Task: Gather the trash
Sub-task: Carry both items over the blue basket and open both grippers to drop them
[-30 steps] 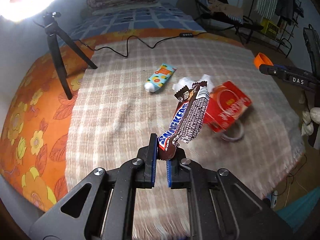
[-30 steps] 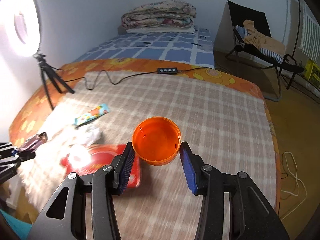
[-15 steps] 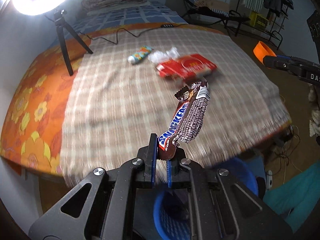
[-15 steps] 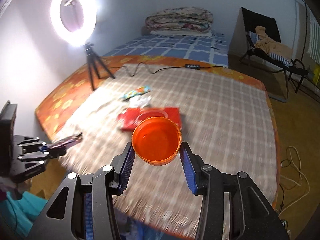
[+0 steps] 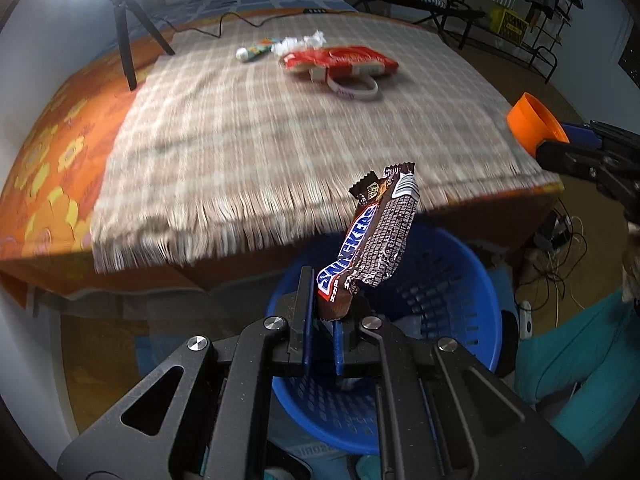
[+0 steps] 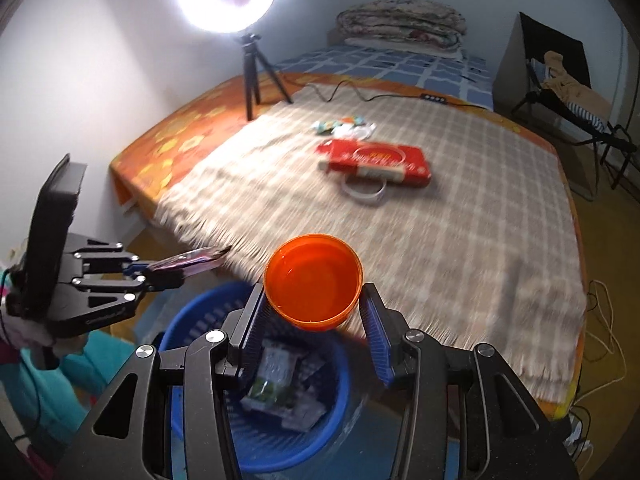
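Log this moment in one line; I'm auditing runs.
left gripper: Snickers wrapper | right gripper: orange cup | both above blue basket

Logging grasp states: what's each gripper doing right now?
Left gripper: closed on Snickers wrapper.
Right gripper: closed on orange cup.

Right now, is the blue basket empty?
No, the right wrist view shows crumpled wrappers already lying inside the blue basket, under the orange cup held by the right tool.
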Demonstrator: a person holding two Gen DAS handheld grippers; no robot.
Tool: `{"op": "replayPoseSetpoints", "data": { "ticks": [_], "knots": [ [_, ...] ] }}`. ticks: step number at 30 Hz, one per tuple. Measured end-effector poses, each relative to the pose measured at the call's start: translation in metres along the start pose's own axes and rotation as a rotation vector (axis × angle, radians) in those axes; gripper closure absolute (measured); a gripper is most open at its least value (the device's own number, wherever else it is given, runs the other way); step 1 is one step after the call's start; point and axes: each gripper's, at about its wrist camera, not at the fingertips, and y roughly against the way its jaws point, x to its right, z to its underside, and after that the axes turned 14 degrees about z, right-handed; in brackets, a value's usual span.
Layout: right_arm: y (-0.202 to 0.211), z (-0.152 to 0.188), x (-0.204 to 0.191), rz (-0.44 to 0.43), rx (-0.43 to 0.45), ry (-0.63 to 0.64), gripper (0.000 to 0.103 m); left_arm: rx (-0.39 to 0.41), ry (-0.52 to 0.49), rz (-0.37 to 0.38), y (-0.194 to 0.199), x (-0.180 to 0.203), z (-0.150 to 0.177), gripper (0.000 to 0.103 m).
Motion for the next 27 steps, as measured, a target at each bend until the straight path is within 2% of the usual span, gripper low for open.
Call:
{"op": "replayPoseSetpoints", "data": {
  "ticks": [9,16,27],
  "knots": [
    [-0.009,0.033,-0.019,-0.026,-0.057,0.026,0.059,-0.050,-0.007,0.001,-0.014,0.008,0.023,0.097],
    [-0.025,0.055,-0.035,-0.033,-0.113,0.062,0.059,-0.119,0.005,0.005,-0.032,0.009,0.042,0.097],
    [-0.047,0.080,-0.048,-0.051,-0.202,0.082,0.059,-0.198,0.049,0.004,-0.055,-0.001,0.057,0.097]
  ]
}}
